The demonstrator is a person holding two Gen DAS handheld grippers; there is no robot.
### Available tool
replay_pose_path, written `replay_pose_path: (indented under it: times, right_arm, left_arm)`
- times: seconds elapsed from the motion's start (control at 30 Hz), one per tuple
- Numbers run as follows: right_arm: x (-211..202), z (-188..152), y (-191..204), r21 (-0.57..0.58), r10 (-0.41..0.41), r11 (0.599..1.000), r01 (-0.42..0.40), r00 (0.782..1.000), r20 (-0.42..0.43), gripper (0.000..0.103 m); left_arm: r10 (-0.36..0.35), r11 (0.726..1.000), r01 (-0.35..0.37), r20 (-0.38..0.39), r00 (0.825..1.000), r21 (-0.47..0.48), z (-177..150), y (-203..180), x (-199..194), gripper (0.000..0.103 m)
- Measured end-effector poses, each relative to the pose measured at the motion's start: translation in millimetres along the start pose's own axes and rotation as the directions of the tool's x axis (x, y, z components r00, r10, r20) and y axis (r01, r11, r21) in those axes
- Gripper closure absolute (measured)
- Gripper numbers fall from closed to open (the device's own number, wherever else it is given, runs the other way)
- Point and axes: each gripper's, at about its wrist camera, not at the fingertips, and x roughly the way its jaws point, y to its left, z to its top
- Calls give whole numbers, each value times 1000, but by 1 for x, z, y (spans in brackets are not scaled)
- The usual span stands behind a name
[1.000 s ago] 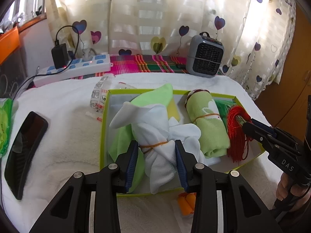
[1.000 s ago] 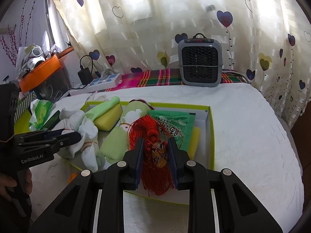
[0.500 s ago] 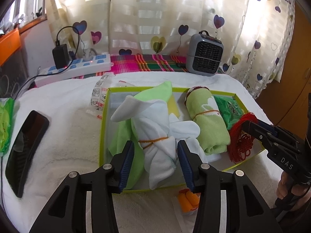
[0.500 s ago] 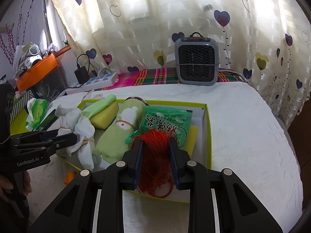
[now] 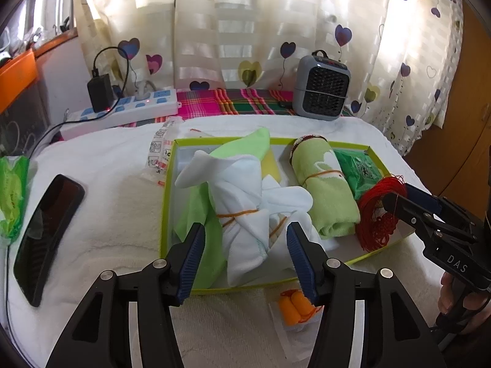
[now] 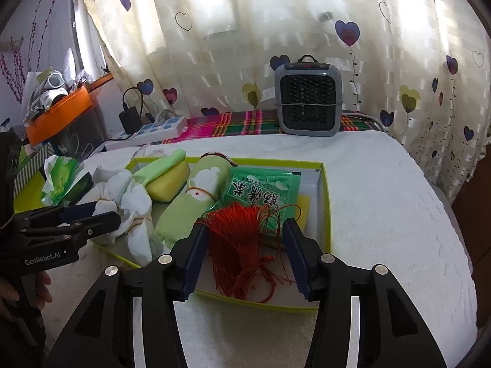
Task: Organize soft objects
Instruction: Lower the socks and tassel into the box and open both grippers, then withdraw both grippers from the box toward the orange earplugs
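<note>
Left gripper [image 5: 245, 257] jaws opening, white cloth bundle [image 5: 245, 211] between them, pads clear of it, lying in green-rimmed box [image 5: 167, 202] left half. Right gripper [image 6: 245, 257] jaws opening around red tassel [image 6: 242, 245] at box's near right corner.

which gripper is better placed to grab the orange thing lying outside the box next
Left. The orange item lies just outside the box rim, under the opening left hand-held gripper. The right hand-held gripper is opening around the red tassel.
</note>
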Motion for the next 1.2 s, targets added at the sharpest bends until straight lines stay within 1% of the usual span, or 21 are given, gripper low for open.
replay_pose_path:
  times: [0.2, 0.3, 0.33, 0.63, 0.9, 1.07, 1.13, 1.2]
  right_arm:
    - [-5, -2, -1, 10, 2, 1000, -2, 1000, 9, 50]
    - [-7, -3, -1, 11, -5, 1000, 5, 1000, 14, 40]
    - [-8, -3, 0, 11, -6, 1000, 5, 1000, 16, 39]
    - [-17, -8, 3, 10, -1, 1000, 1, 1000, 30, 38]
    - [-25, -13, 1, 34, -3, 999, 2, 999, 36, 38]
    - [-30, -17, 4, 22, -1, 1000, 0, 999, 36, 38]
    - [-32, -19, 6, 20, 1, 1000, -2, 999, 39, 36]
    - [-34, -20, 7, 20, 5, 1000, -6, 999, 39, 32]
  left_arm:
    - [7, 1000, -7, 11, 1000, 11, -3, -4, -5, 48]
    - [13, 1000, -13, 16, 1000, 16, -5, -5, -9, 48]
    - [13, 1000, -14, 17, 1000, 16, -6, -5, -11, 48]
    - [-3, 1000, 2, 35, 999, 25, -13, -11, -27, 46]
    - [-3, 1000, 2, 41, 999, 23, -17, -10, -34, 45]
    - [3, 1000, -4, 51, 999, 26, -23, -11, -43, 45]
    - [9, 999, -11, 58, 998, 33, -25, -11, -47, 45]
    - [-3, 1000, 1, 60, 998, 27, -26, -11, -50, 45]
